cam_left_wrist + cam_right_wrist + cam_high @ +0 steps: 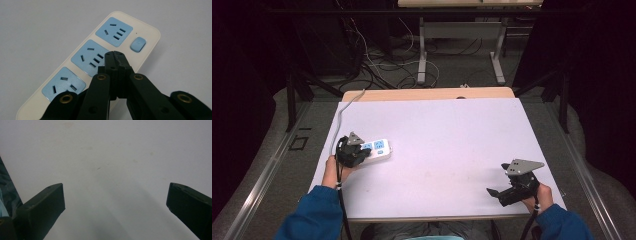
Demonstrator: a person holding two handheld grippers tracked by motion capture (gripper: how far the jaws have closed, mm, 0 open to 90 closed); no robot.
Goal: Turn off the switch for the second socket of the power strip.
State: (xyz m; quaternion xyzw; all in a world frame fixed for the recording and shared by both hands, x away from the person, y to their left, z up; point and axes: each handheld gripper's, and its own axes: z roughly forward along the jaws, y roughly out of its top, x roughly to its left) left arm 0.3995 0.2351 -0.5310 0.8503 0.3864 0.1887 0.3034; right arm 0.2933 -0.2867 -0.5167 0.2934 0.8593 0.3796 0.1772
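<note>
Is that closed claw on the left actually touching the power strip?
Cannot tell. In the left gripper view the shut left claw overlaps the power strip beside its middle socket, but neither contact nor a gap shows plainly.

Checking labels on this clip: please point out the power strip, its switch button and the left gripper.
power strip (147,47), left gripper view, bare cream edge of its casing.
switch button (138,44), left gripper view, middle of the blue button.
left gripper (115,55), left gripper view, tips of its shut jaws.
</note>
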